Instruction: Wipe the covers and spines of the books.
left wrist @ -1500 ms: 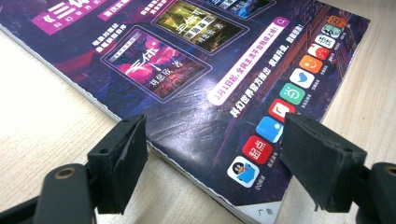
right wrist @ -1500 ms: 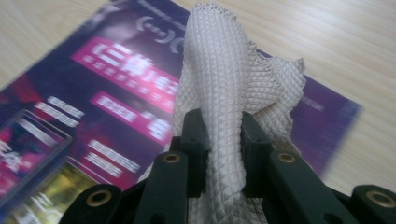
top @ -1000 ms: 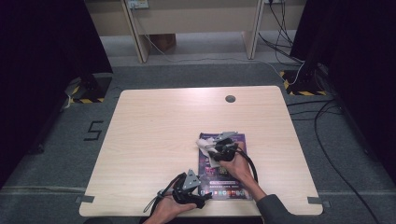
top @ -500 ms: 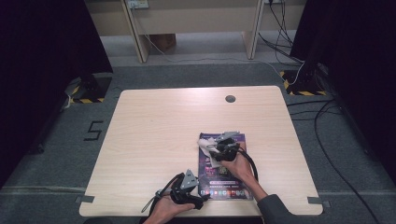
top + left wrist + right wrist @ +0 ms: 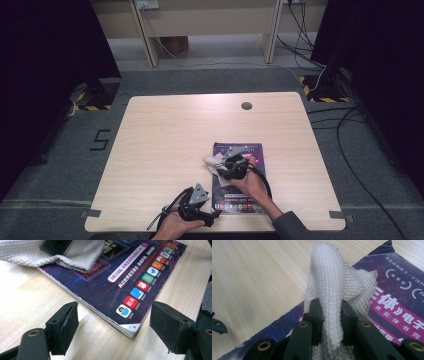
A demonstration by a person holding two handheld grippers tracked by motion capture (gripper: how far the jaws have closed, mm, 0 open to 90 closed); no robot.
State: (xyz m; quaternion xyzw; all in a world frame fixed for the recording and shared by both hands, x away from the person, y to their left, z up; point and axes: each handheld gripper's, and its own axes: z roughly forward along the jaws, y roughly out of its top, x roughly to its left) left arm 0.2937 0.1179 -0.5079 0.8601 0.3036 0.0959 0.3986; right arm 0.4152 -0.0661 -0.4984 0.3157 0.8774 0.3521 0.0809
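A purple magazine (image 5: 245, 190) lies flat near the front right of the wooden table (image 5: 165, 145). A white waffle-weave cloth (image 5: 211, 161) rests on its far left part. My right gripper (image 5: 221, 168) is shut on this cloth (image 5: 329, 285), which bunches up between the two jaws (image 5: 331, 311) over the magazine cover (image 5: 394, 300). My left gripper (image 5: 212, 216) sits low at the table's front edge, left of the magazine. Its jaws (image 5: 113, 315) stand open, with the magazine's near corner (image 5: 130, 327) just beyond them, untouched. The cloth (image 5: 75, 257) lies farther along the cover.
A small round grommet hole (image 5: 246, 105) sits near the table's far edge. Bare wood spreads to the left and far side. Beyond the table are wooden frame legs (image 5: 148, 35), floor cables (image 5: 350, 125) and a floor mark "5" (image 5: 100, 140).
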